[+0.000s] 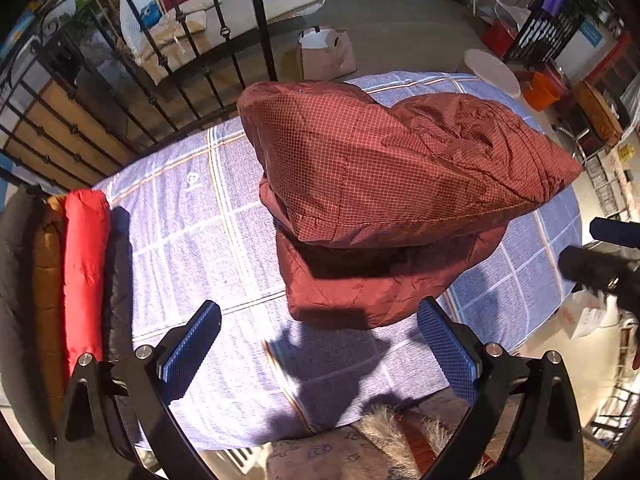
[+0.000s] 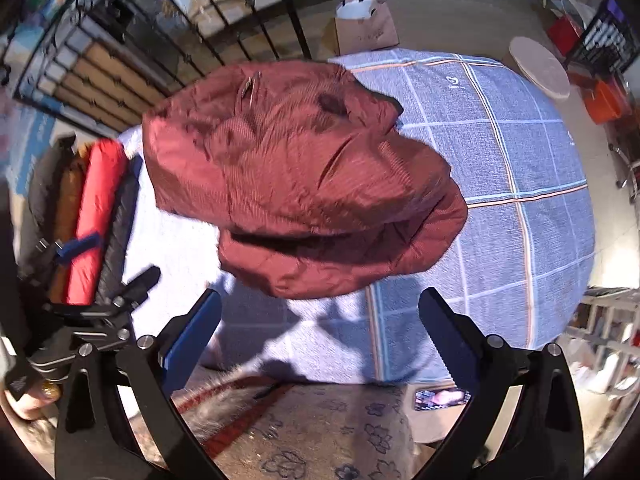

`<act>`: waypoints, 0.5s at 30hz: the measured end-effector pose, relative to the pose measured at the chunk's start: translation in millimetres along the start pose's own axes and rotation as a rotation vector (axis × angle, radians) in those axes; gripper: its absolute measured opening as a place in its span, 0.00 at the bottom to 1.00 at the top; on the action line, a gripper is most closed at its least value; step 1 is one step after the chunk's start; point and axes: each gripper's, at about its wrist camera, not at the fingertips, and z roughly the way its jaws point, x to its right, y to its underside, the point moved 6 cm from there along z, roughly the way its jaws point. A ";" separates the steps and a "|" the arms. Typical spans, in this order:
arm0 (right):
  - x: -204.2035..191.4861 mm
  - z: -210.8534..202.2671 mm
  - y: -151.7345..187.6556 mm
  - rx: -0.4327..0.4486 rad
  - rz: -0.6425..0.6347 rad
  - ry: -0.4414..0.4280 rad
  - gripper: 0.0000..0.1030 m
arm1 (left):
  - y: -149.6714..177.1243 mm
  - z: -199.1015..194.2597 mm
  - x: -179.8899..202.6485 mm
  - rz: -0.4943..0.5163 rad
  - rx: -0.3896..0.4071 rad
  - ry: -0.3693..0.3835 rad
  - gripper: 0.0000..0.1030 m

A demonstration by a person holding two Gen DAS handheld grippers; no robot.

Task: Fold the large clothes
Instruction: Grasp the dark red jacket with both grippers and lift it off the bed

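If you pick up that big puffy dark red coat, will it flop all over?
Probably floppy: the dark red coat lies in soft, wrinkled folds on the blue checked cloth. Its puffy padding suggests light for its size. The shiny fabric may be slippery.

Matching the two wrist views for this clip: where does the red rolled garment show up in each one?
Left wrist: the red rolled garment lies at the far left edge, beside the checked blue sheet, left of the folded maroon jacket.
Right wrist: it is again at the left, left of the maroon jacket, partly behind the left gripper.
Shared landmark: the paper bag on the floor beyond the bed.
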 end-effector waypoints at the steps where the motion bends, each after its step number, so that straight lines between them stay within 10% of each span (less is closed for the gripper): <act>1: 2.5 -2.4 -2.1 0.015 0.016 -0.019 0.94 | -0.1 0.7 -2.0 -0.011 -0.001 0.007 0.94; 5: 31.8 -8.2 -12.6 0.062 0.211 -0.230 0.94 | -3.8 3.0 -26.3 -0.073 0.005 0.007 0.94; 15: 103.6 88.6 5.3 -0.144 1.081 -0.816 0.94 | -5.3 3.5 -83.9 -0.197 0.041 -0.020 0.94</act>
